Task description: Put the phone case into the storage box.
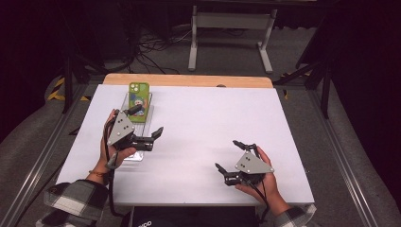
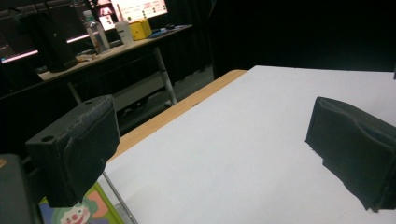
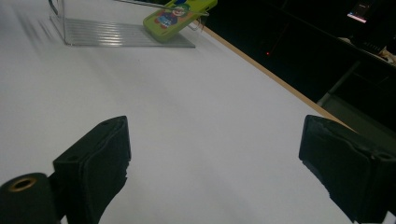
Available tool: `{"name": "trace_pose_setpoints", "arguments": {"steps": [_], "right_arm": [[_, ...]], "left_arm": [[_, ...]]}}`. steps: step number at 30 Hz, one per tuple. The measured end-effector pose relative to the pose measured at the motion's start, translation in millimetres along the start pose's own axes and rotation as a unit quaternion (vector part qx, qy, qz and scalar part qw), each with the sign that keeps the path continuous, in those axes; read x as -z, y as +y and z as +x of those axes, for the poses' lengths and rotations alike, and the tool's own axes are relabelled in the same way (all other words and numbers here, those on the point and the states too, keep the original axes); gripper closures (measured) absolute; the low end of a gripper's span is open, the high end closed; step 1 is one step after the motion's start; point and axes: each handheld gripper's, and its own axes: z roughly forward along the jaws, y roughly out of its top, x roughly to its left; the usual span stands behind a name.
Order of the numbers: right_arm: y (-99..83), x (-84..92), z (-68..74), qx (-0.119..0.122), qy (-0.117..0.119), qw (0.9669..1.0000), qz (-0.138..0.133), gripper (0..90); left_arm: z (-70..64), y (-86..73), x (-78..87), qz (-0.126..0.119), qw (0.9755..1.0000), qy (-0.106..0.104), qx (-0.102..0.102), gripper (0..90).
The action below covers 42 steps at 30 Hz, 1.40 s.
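A phone in a green case (image 1: 139, 101) with a cartoon picture on its back leans on a clear acrylic stand (image 1: 150, 106) at the far left of the white table (image 1: 213, 113). My left gripper (image 1: 147, 122) is just in front of and to the right of the phone, open, with nothing between its fingers. In the left gripper view its jaws (image 2: 210, 154) stand wide apart over bare table, and a corner of the phone (image 2: 88, 210) shows beside the left jaw. My right gripper (image 1: 228, 155) is open near the front right. In the right gripper view (image 3: 215, 168) the phone (image 3: 180, 14) and stand (image 3: 116, 32) lie far ahead.
A wooden strip (image 1: 189, 80) runs along the table's far edge. Behind it are a white desk frame (image 1: 231, 33) and cables on the floor (image 1: 151, 52). A black box (image 1: 189, 217) sits at the near edge. A side desk with bottles (image 2: 98, 32) stands beyond.
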Motion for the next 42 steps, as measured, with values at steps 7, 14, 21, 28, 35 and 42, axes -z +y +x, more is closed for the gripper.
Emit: {"name": "trace_pose_setpoints", "arguments": {"steps": [7,14,21,28,35,42], "right_arm": [[0.4,2.6,1.8,0.004,-0.001,1.0,-0.003,9.8],[2.4,4.2,2.8,0.006,-0.001,1.0,-0.008,9.7],[4.3,5.2,4.2,0.008,0.0,0.9999,-0.01,9.7],[4.9,5.0,5.4,0.008,0.0,0.9999,-0.011,9.7],[5.4,4.5,6.1,0.008,0.002,0.9999,-0.009,9.8],[5.1,3.9,6.4,0.007,0.001,0.9999,-0.007,9.7]], "left_arm": [[-8.2,-0.6,-0.8,0.003,0.9999,-0.011,-0.008,3.3],[-14.0,0.0,2.1,0.001,0.9997,-0.018,-0.017,3.2],[-19.0,-1.3,4.2,0.002,0.9996,-0.021,-0.018,3.0],[-22.5,-5.4,6.6,0.007,0.9994,-0.024,-0.025,3.2],[-24.8,-11.3,8.5,0.012,0.9993,-0.027,-0.024,3.5],[-29.0,-18.3,9.9,0.02,0.9987,-0.032,-0.034,3.6]]}}
